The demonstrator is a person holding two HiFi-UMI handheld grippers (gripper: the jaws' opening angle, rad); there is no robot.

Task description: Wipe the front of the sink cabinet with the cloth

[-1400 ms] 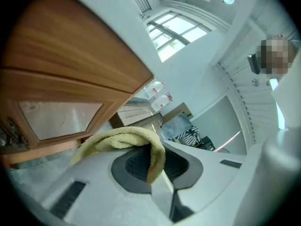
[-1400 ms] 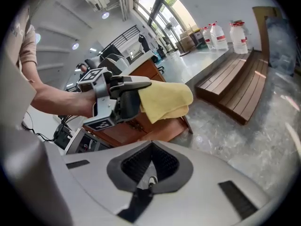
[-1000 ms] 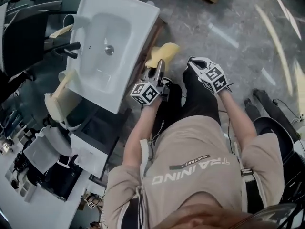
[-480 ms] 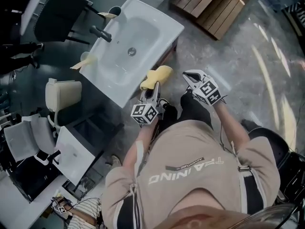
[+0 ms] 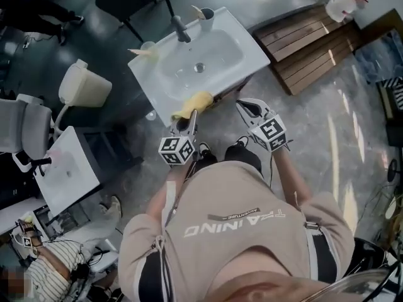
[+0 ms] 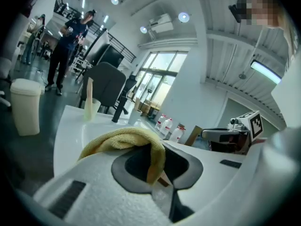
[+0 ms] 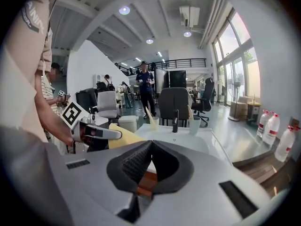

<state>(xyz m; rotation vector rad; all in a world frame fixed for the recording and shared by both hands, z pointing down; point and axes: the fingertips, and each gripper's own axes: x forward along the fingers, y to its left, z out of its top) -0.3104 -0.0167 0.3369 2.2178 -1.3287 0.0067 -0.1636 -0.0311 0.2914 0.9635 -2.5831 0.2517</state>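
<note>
The white sink (image 5: pixel 217 61) sits on its cabinet, whose dark front (image 5: pixel 228 92) shows just under the near rim. My left gripper (image 5: pixel 192 114) is shut on a yellow cloth (image 5: pixel 191 102), which hangs at the sink's front edge. In the left gripper view the cloth (image 6: pixel 123 139) is bunched over my left gripper (image 6: pixel 155 166). My right gripper (image 5: pixel 244 104) hovers just right of the cloth, off the cabinet. In its own view my right gripper (image 7: pixel 150 150) has its jaws closed together with nothing between them. The cloth (image 7: pixel 126 140) and sink (image 7: pixel 190 139) lie ahead.
A black faucet (image 5: pixel 179 27) and two cups (image 5: pixel 205 14) stand at the sink's back. A cream bin (image 5: pixel 85 82) stands to the left, and wooden slats (image 5: pixel 310 43) lie to the right. A second white unit (image 5: pixel 66 168) and a seated person (image 5: pixel 60 263) are at the lower left.
The head view has swung and pulled back from the sink. The left gripper keeps hold of the cloth at the sink's front; the right gripper stays beside it.
</note>
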